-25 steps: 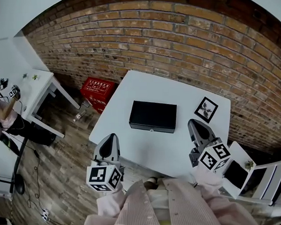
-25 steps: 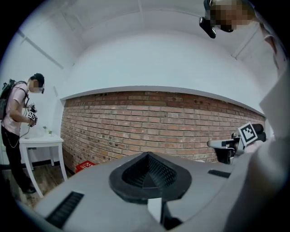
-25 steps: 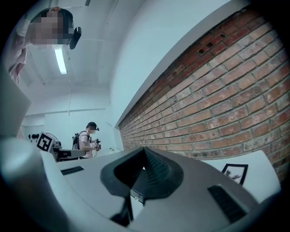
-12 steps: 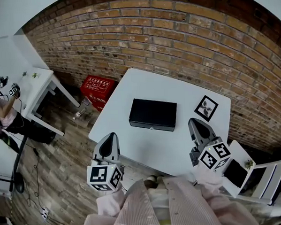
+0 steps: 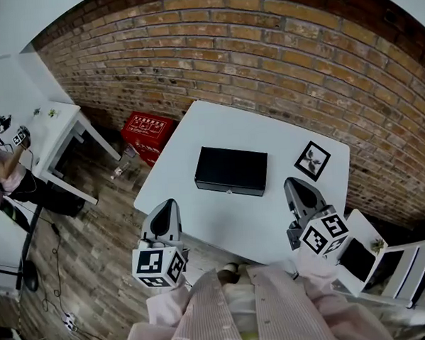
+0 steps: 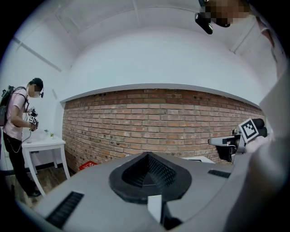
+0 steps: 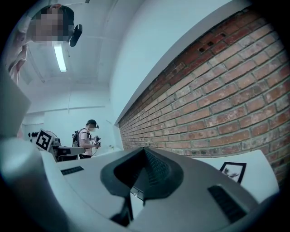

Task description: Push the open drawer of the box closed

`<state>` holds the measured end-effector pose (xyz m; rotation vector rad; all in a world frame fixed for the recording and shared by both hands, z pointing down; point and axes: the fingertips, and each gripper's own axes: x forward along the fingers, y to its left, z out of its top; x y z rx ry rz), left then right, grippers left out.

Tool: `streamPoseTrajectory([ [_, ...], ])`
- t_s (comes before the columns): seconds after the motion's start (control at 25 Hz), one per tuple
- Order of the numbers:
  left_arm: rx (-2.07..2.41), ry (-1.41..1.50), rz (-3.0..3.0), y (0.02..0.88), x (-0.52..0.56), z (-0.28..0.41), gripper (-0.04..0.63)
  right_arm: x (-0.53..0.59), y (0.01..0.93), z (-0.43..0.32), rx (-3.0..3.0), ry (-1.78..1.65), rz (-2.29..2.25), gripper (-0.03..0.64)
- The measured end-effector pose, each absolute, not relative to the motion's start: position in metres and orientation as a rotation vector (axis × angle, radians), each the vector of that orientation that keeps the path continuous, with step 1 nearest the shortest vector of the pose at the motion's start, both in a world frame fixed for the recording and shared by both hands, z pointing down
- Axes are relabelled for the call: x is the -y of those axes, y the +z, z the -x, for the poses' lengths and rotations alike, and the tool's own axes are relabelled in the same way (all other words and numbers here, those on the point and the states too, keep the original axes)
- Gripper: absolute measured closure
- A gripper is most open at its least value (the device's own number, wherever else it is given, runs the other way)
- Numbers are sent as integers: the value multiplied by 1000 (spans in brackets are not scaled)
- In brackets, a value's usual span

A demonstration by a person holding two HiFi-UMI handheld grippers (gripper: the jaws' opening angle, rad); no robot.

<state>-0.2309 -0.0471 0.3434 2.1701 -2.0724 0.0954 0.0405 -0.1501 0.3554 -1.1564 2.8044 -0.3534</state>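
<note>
Flat black rectangular box (image 5: 231,171) lies mid-desk, long side parallel w/ the near edge of the white matte desk (image 5: 222,225). Its thin front face w/ a tiny pale knob (image 5: 229,191) faces the near edge. From above, the drawer front looks flush w/ the box body, as far as the head view shows. Left gripper (image 5: 167,205) hangs at the near left corner, grey smooth plastic shell tapering to a point. Its ridged black fingers (image 6: 156,170) are pressed together w/ nothing btwn them. Right gripper (image 5: 297,185) is over the near edge twd the right corner, same grey wedge shape. Its dark ribbed fingers (image 7: 154,165) are likewise closed tight & empty. Both tips are well apart from the box. Small black-framed picture (image 5: 312,161) lies tilted nr the right edge, beside the box but not touching. Rough red brick wall (image 5: 263,49) runs behind the far edge. A red plastic crate (image 5: 148,136) sits on the wood-plank floor (image 5: 96,250) off the left edge.
</note>
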Motion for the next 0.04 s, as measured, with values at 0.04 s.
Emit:
streamPoseTrajectory([
  [0.04,2072,96,-2169,344,47,231,600,150,356,-41,-2806,-354,1157,614],
])
